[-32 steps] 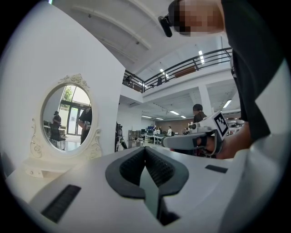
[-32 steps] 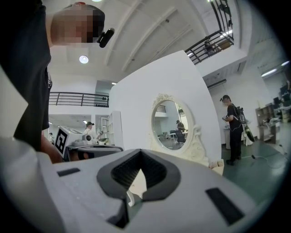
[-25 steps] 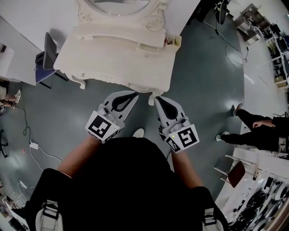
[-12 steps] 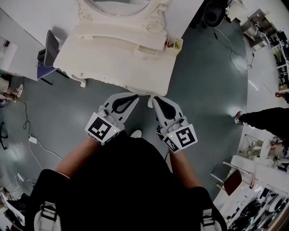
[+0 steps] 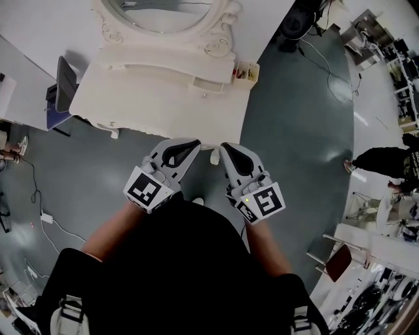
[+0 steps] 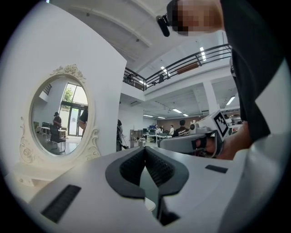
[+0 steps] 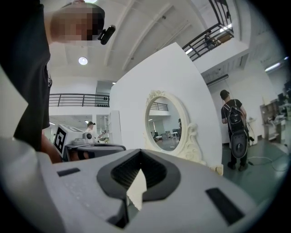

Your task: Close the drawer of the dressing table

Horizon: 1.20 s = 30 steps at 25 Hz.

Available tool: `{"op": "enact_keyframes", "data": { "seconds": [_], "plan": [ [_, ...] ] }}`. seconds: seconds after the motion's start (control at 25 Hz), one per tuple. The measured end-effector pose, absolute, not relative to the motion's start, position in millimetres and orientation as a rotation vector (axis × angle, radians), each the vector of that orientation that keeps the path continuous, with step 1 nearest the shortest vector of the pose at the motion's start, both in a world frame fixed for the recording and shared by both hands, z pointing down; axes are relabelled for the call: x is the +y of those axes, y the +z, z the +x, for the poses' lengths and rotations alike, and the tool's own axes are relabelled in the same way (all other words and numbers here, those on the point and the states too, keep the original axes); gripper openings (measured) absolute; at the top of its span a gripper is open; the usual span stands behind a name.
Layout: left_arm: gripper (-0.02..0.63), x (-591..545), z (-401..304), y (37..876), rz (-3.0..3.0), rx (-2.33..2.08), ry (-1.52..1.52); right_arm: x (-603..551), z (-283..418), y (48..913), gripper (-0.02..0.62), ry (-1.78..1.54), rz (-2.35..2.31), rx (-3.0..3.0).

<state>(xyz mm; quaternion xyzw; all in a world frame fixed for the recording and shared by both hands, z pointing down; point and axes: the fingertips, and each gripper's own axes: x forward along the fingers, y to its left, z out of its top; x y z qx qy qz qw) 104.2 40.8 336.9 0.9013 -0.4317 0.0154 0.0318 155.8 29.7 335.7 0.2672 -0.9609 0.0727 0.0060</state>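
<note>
The white dressing table with its oval mirror stands ahead of me in the head view. A small drawer with a knob sticks out a little from the raised shelf at the table's back right. My left gripper and right gripper are held level side by side at the table's front edge, either side of its front leg. Both are shut with nothing between the pads. The left gripper looks past the mirror; the right gripper faces the mirror.
A small open box of items sits at the table's back right corner. A dark chair stands left of the table. Cables lie on the grey floor at left. A person in black stands at right, racks at lower right.
Both grippers have moved forward together, closer to the table's front edge and leg; their jaws stayed shut. The person at right has moved further off.
</note>
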Motion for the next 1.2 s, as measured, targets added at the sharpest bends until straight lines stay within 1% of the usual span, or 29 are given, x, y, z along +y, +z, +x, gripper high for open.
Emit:
{"op": "enact_keyframes", "data": {
  "seconds": [0.56,1.0,1.2],
  "plan": [
    [-0.006,-67.9,39.5,327.9,2.858,-1.148,0.030,-69.2,93.7,323.2,0.002,0.204,1.012,-2.925],
    [-0.006,-138.3,-24.7,337.3,2.879,-1.026,0.005,-140.7,47.2,350.6,0.003,0.277,1.234,-2.791],
    [-0.006,-152.8,-37.4,351.6,2.924,-0.912,-0.040,-159.8,34.9,369.4,0.003,0.297,1.335,-2.707]
  ]
}}
